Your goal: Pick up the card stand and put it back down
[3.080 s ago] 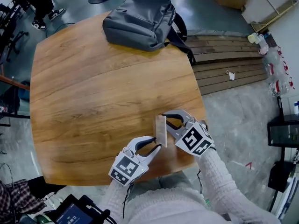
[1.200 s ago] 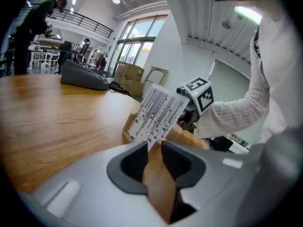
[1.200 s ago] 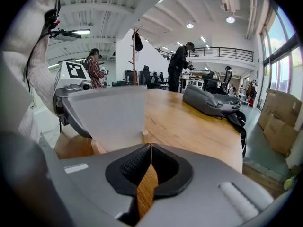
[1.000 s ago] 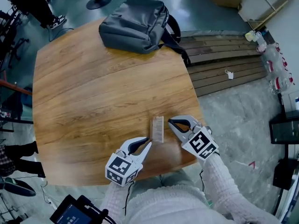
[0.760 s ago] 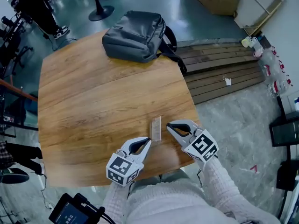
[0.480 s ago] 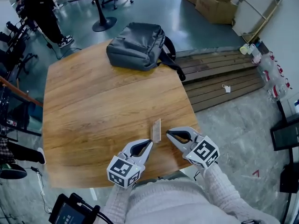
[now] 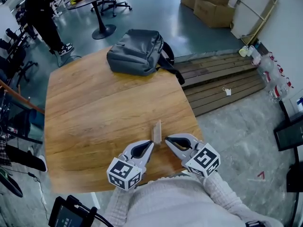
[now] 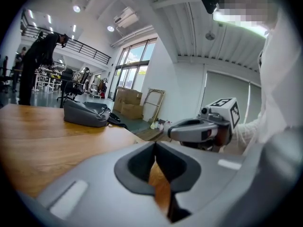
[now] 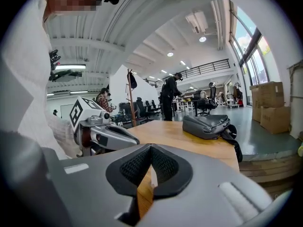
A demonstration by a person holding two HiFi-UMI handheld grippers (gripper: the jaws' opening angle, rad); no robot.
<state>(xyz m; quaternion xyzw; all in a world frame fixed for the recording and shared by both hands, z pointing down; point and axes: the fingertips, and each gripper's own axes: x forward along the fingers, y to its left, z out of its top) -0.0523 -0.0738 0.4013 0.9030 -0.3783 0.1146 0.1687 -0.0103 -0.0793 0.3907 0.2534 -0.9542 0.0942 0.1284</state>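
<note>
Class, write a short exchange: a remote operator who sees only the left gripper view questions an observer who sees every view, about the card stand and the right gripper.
Operator: The thing I was told to lift isn't in my picture. Where is it?
Observer: The card stand rests on the wooden table, just beyond the tips of the left gripper and the right gripper, held by neither.
Operator: I see the right gripper only from the side. Is anything in it?
Observer: No. The right gripper view shows its jaws together with nothing between them.
</note>
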